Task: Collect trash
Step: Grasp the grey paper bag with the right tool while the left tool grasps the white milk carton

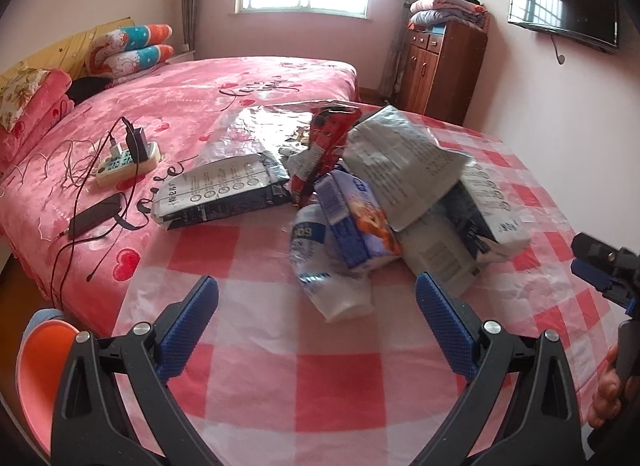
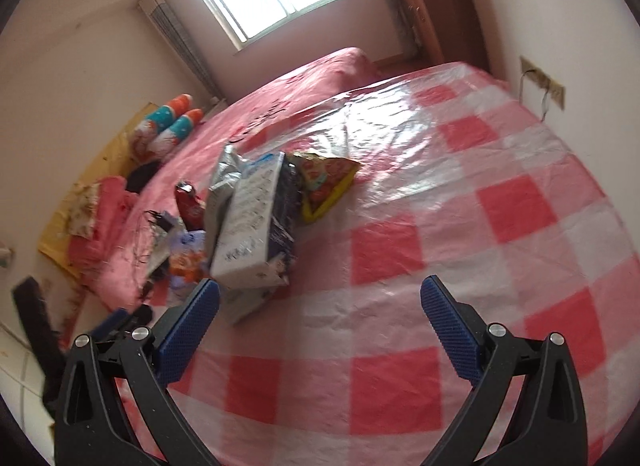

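Note:
A heap of trash lies on a table with a red-and-white checked cloth [image 1: 256, 366]. In the left wrist view the heap holds a crushed clear plastic bottle [image 1: 328, 266], a blue-and-white carton [image 1: 352, 217], a red snack bag [image 1: 324, 145], a crumpled grey foil bag [image 1: 396, 157] and a flat grey-black bag [image 1: 224, 193]. My left gripper [image 1: 316, 294] is open, its tips on either side of the bottle's near end. My right gripper [image 2: 320, 298] is open over the checked cloth [image 2: 400, 250], just right of a white-and-black bag [image 2: 256, 225]; a yellow snack bag [image 2: 324, 181] lies behind.
A bed with a pink cover [image 1: 160, 105] runs along the table's left side, with a power strip and cables [image 1: 128, 157], a dark phone [image 1: 96, 213] and pillows [image 1: 132, 45]. An orange bin [image 1: 40, 362] stands at lower left. A wooden cabinet [image 1: 440, 61] stands at the back.

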